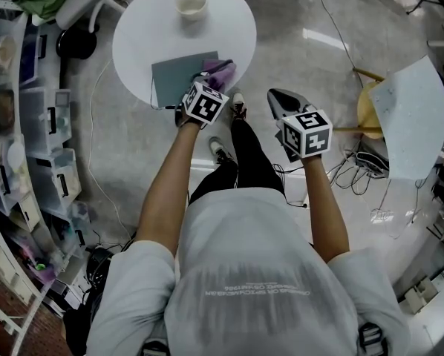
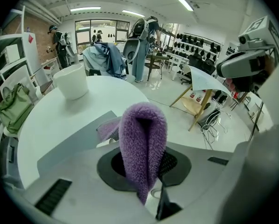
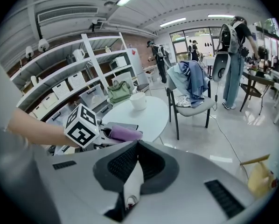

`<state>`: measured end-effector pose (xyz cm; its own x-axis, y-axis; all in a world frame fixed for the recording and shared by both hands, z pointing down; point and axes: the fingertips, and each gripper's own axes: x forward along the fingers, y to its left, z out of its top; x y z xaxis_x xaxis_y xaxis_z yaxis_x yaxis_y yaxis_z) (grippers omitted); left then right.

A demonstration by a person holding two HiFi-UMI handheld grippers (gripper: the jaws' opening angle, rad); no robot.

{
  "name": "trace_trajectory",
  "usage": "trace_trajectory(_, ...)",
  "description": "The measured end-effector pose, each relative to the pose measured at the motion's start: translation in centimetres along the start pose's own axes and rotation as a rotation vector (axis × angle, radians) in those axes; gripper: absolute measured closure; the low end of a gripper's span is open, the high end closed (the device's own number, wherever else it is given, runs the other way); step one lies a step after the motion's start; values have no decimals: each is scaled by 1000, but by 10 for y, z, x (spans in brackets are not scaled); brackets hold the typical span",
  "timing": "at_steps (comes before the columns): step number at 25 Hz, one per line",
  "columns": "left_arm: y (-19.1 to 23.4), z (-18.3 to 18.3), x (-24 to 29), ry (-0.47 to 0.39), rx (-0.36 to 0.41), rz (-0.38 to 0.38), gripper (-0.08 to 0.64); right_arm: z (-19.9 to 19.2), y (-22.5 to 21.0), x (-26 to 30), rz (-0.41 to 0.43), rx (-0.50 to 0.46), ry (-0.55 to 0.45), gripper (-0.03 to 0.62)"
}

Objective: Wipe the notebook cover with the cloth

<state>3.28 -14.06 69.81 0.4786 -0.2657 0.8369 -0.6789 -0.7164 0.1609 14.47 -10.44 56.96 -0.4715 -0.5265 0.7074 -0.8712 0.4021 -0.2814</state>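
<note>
Left tool grasping purple cloth at notebook edge; right tool clenched, empty, off table.

Your head camera looks steeply down on the round table; the left gripper view sits close over it, the right farther off.

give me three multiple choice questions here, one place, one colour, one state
1. Where is the round white cup? A on the round white table B on the floor C on a shelf
2. The flat notebook's cover is: A red B grey C yellow
3. The left gripper is: A open, empty B shut on the fluffy purple cloth C shut on a pen

1 A: it sits at the tabletop's far side. 2 B: grey shows beside the cloth. 3 B: the cloth is pinched between its jaws.
</note>
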Motion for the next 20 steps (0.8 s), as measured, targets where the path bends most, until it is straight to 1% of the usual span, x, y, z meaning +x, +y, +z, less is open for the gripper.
trace_trajectory(9,-15,-22,-7,36,24,-13,499,-17,18,-17,1,-5,-12,590)
trace_trajectory(15,-34,-39,-14,89,28,-65,499,-23,27,-34,-5,-16,-25,590)
trace_trajectory(17,-35,-43,-19,104,33,-67,499,-25,31,-39,-7,-23,-33,590)
trace_trajectory(20,-33,-50,-24,114,11,-75,499,-22,40,-46,7,-22,-58,589)
